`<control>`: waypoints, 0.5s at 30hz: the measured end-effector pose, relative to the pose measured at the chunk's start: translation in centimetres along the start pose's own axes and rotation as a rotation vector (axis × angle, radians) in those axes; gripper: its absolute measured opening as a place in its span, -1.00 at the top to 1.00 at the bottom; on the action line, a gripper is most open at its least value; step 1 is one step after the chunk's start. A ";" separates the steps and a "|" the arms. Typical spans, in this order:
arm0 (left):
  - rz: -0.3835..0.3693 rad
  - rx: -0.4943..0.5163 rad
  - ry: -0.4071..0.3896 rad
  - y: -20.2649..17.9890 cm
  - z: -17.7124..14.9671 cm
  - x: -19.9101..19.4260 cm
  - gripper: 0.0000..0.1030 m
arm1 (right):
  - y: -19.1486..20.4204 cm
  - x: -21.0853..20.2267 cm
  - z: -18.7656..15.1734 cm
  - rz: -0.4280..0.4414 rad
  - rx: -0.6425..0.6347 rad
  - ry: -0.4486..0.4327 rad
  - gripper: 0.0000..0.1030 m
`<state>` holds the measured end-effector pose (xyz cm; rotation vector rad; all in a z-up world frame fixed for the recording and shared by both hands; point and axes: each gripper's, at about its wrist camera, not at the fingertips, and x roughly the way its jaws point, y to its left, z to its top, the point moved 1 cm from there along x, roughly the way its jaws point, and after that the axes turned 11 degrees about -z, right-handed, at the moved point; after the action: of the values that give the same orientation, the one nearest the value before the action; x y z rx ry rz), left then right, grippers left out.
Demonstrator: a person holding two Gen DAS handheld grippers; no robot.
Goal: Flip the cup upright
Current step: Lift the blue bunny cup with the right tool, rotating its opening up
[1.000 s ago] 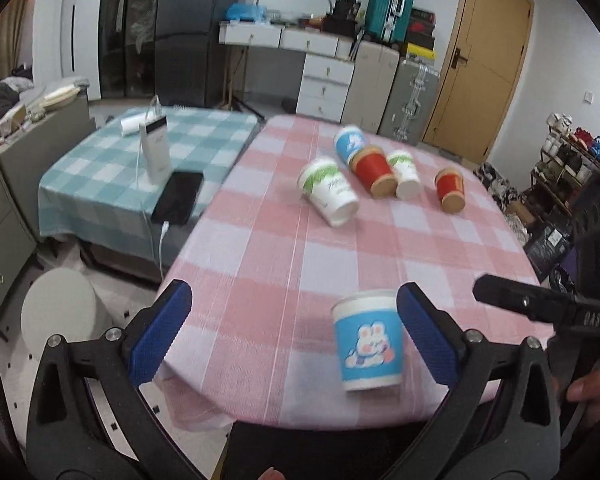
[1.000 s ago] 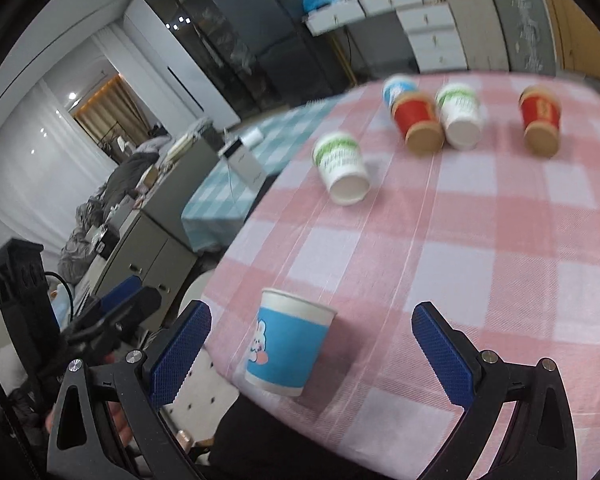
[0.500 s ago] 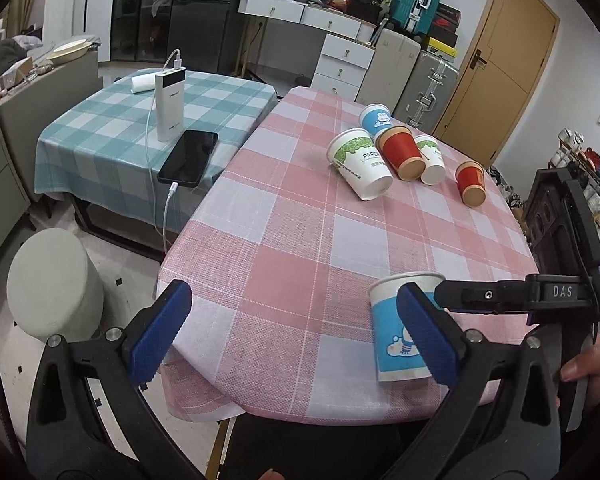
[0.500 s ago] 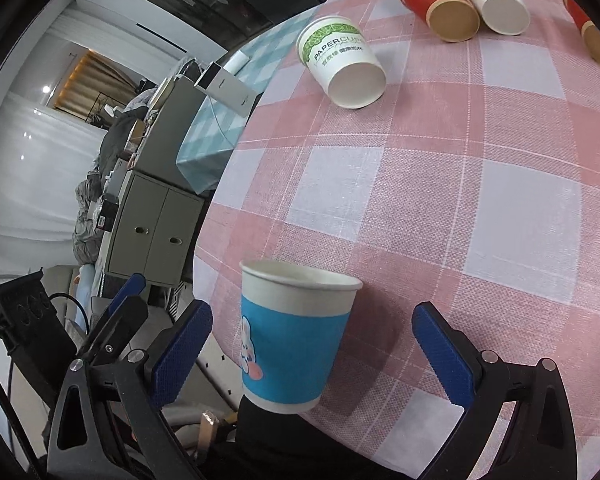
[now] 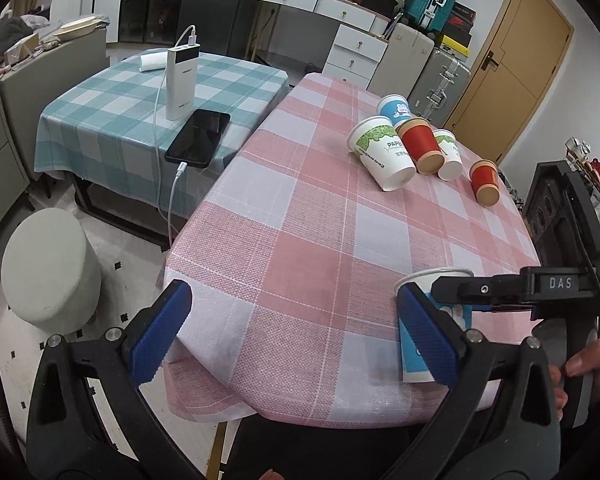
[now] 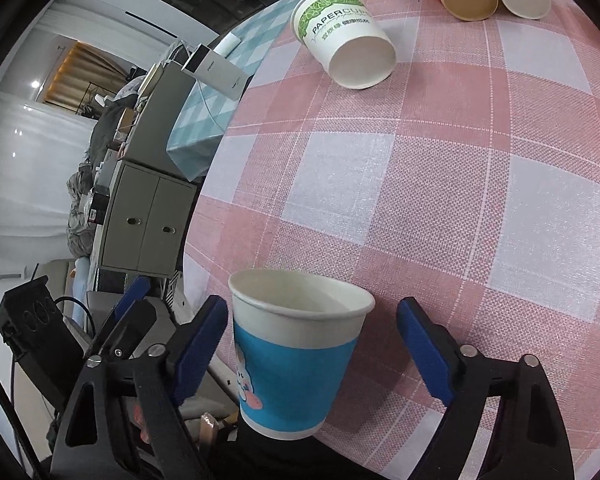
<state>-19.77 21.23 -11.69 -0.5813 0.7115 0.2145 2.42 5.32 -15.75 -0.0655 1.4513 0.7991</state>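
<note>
A blue paper cup with a cartoon animal (image 6: pixel 296 360) stands upright, mouth up, at the near edge of the pink checked table (image 6: pixel 460 200). My right gripper (image 6: pixel 312 348) is open around it. The left pad (image 6: pixel 200 344) is at the cup's side, while the right pad (image 6: pixel 420 348) stands clear of it. In the left wrist view the same cup (image 5: pixel 460 316) is mostly hidden behind my left gripper's right finger (image 5: pixel 424 332) and the right gripper's black frame (image 5: pixel 540 284). My left gripper (image 5: pixel 292 332) is open over the table's front edge and holds nothing.
Several cups lie on their sides at the far end: a green-and-white one (image 5: pixel 384 152), a red one (image 5: pixel 420 144), a small red one (image 5: pixel 484 180). A teal checked table (image 5: pixel 120 112) carries a phone (image 5: pixel 198 136) and power bank. A round stool (image 5: pixel 52 268) stands left.
The right gripper has come down and forward until the blue cup sits between its fingers, which have narrowed slightly. The left gripper has shifted left, so the cup lies behind its right finger.
</note>
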 end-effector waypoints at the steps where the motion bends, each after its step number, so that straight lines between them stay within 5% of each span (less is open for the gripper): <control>1: -0.001 -0.002 0.001 0.0 0.0 0.0 -0.99 | 0.0 0.1 0.0 -0.001 0.001 -0.001 -0.67; 4: -0.003 0.004 0.010 -0.1 -0.1 0.1 -0.99 | 0.0 0.2 0.0 0.017 0.004 -0.005 -0.44; 15: -0.002 0.019 0.019 -1.0 -0.1 0.2 -0.99 | -0.8 -1.4 -0.5 0.070 0.004 -0.074 -0.40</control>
<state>-19.32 20.30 -11.42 -0.5668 0.7306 0.2001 2.53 3.83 -14.89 0.0175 1.3917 0.8470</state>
